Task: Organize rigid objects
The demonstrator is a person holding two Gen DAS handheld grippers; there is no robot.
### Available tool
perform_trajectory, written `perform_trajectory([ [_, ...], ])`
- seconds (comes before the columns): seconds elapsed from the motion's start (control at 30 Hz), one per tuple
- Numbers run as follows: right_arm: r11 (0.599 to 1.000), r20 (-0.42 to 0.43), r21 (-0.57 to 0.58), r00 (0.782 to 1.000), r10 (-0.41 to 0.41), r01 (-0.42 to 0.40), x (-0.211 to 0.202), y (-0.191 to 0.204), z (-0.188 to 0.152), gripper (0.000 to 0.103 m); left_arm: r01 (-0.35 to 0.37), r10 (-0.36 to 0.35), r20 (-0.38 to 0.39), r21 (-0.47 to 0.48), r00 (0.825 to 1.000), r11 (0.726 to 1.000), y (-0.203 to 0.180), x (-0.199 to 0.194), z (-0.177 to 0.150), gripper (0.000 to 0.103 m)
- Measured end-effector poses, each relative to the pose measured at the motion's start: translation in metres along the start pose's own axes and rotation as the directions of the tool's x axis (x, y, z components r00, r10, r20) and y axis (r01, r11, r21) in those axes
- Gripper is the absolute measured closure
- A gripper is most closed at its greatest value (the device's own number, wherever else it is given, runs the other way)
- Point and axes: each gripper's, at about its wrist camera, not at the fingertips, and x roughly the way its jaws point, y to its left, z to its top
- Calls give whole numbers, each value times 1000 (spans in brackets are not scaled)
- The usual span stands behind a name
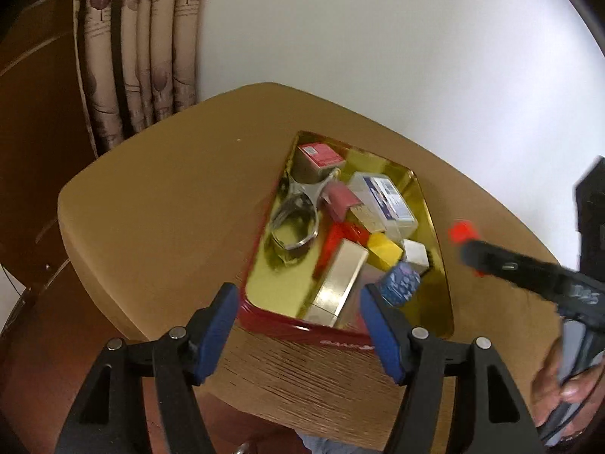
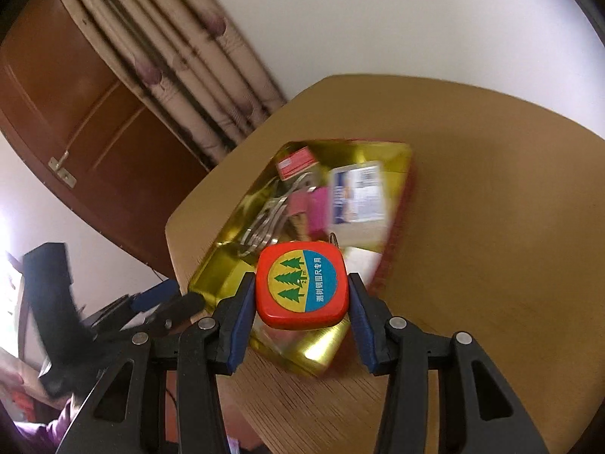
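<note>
red plastic up close: our right gripper [image 2: 300,302] is clenched on a red tape measure [image 2: 301,289], blue pads [image 2: 242,314] pressed on both sides, tree label facing the cam. it hangs above the near end of the tin [image 2: 211,268], not touching anything inside as far as we can tell.

our left gripper [image 1: 298,331] is spread wide w/ nothing between the pads, hovering just over the tin's near red wall [image 1: 272,323]. from that side the right gripper shows as a dark bar w/ the red case at its tip, out past the tin's right rim.

inside the gold tin: a long silver box [image 1: 336,280], a yellow block [image 1: 383,251], a blue patterned item [image 1: 401,282], metal clips [image 1: 297,219], a pink binder clip [image 1: 340,198], a clear plastic case [image 1: 382,200] and a red-topped box [image 1: 319,155] at the far end. the tin sits on the brown table [image 1: 159,196], curtain [image 1: 143,56] beyond.

risks, imo: the case is smooth w/ rounded sides, so a loose squeeze could let it twist or slip out early. the tin is already crowded; dropping it from height may knock the boxes or bounce it over the rim. both views are blurred, so we're prob moving fast, and the two grippers sit near each other and could clip.
</note>
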Motion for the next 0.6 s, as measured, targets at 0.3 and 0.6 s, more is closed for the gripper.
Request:
perform_trajectory([
  [0.3, 996, -16, 10, 996, -88, 88, 42, -1, 3, 58, -71, 70, 33, 27, 997, 997, 3, 4, 2, 35],
  [0.6, 993, 102, -8, 988, -114, 116, 21, 9, 4, 49, -128, 120, 91, 86, 989, 988, -9, -1, -1, 35],
])
